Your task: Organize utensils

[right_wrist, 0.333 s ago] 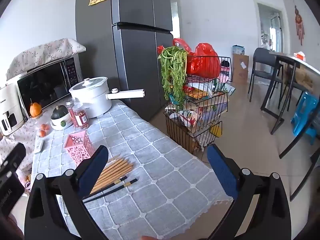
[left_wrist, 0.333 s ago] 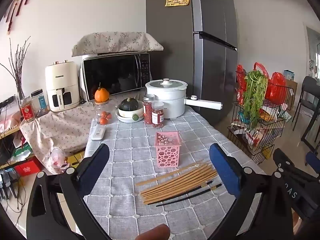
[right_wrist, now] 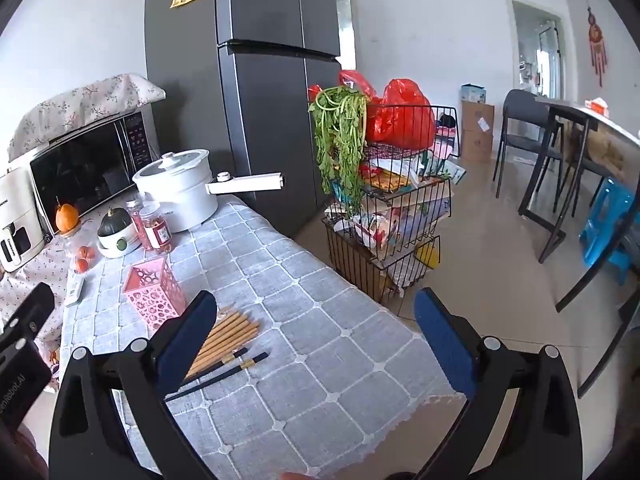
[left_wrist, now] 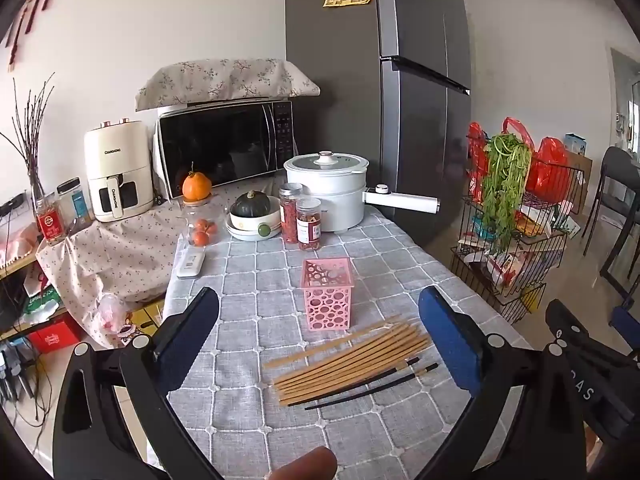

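Several bamboo chopsticks (left_wrist: 352,356) and two black chopsticks (left_wrist: 372,386) lie loose on the grey checked tablecloth (left_wrist: 248,280), just in front of an empty pink perforated holder (left_wrist: 329,298). My left gripper (left_wrist: 319,334) is open and empty, hovering above the table with the chopsticks between its blue pads. My right gripper (right_wrist: 316,332) is open and empty, above the table's right edge. Its left pad covers part of the bamboo chopsticks (right_wrist: 232,330); the black chopsticks (right_wrist: 224,372) and the holder (right_wrist: 152,290) lie to its left.
Behind the holder stand two red jars (left_wrist: 302,220), a white electric pot (left_wrist: 328,188) with a long handle, a bowl with a squash (left_wrist: 254,216), a remote (left_wrist: 191,262), a microwave (left_wrist: 224,148) and an air fryer. A wire rack (right_wrist: 396,216) stands right of the table.
Both grippers have barely shifted; the scene looks the same. Both stay open.
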